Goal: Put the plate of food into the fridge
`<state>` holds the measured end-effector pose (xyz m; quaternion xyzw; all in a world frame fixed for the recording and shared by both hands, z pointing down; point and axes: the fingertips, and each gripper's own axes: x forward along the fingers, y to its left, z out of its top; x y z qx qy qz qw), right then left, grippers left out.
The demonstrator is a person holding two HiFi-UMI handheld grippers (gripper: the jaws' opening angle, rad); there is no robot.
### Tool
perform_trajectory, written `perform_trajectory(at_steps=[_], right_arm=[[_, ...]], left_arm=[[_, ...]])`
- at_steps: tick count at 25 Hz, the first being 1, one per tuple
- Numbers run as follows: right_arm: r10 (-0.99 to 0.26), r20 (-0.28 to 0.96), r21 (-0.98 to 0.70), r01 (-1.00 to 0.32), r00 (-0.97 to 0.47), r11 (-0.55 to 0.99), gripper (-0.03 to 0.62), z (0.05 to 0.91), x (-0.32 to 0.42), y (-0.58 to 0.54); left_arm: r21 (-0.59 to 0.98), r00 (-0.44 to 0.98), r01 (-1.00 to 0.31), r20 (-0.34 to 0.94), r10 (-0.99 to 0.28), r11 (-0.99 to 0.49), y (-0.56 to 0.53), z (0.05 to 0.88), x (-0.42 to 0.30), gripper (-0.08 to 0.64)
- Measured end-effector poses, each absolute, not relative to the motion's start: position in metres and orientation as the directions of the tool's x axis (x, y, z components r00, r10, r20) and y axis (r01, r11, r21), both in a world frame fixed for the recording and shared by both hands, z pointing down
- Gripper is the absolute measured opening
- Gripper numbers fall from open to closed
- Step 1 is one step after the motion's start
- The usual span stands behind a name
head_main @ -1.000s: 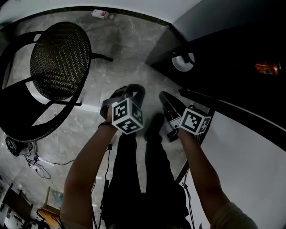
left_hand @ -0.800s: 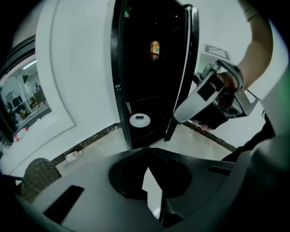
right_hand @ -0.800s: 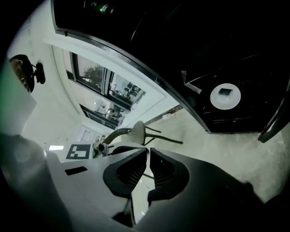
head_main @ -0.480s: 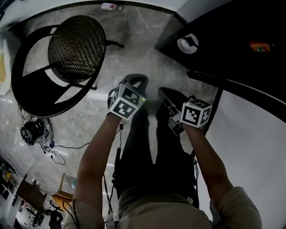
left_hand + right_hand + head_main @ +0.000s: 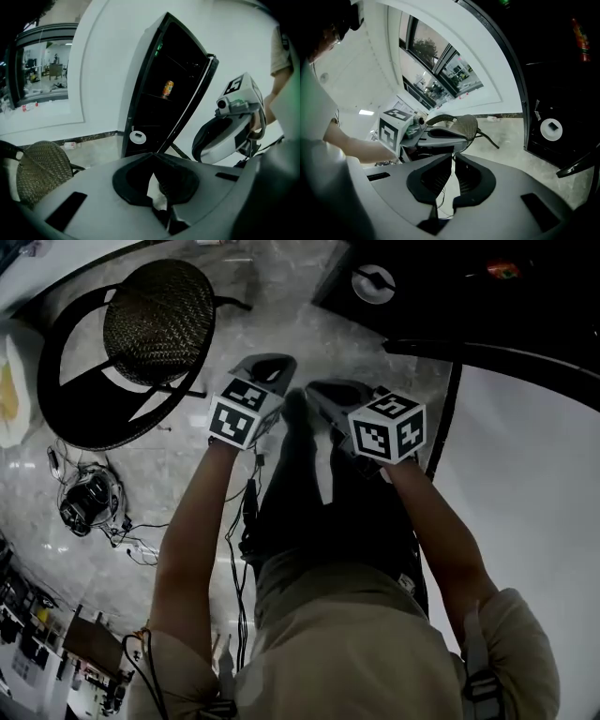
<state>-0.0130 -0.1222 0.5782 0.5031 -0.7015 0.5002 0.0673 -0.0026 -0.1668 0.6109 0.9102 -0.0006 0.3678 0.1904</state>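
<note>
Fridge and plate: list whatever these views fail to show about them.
Plate: not surely in view. A white and yellow sliver at the head view's left edge is cut off; both gripper views lack it.
Fridge shelves: too dark in every view; only a can and a white disc show.
Can label: too small and blurred in all views.

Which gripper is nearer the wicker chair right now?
Left. The left gripper hangs just right of the wicker chair in the head view; the right gripper is further right, beside the open fridge.
</note>
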Motion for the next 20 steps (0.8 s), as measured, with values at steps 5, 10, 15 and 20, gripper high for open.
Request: perform_trajectory(at_steps=[5,10,15,20], right_arm=[[-0.654,0.612,-0.629,-0.775,-0.445,-0.06,0.034,0.556,-0.01,-0.123],[-0.645,0.656,-0.539,-0.842,-0.392,-0.036,0.034,0.542,-0.008,-0.123],[-0.642,0.669,-0.509,-0.86,-0.375,-0.028,0.034,0.526,-0.015,-0.123],[-0.636,0.683,-0.488,-0.872,-0.36,-0.03,0.034,0.519,-0.009,-0.117]], left_arm=[[0.303,0.734,-0.12,0.669,0.121,-0.946,-0.168,0.583,-0.01,0.011],[0.272,0.754,-0.086,0.647,0.116,-0.958,-0.157,0.556,-0.004,0.009],[0.279,0.77,-0.066,0.625,0.129,-0.958,-0.149,0.536,-0.006,0.009],[0.27,0.769,-0.052,0.625,0.134,-0.962,-0.147,0.524,-0.005,0.011]])
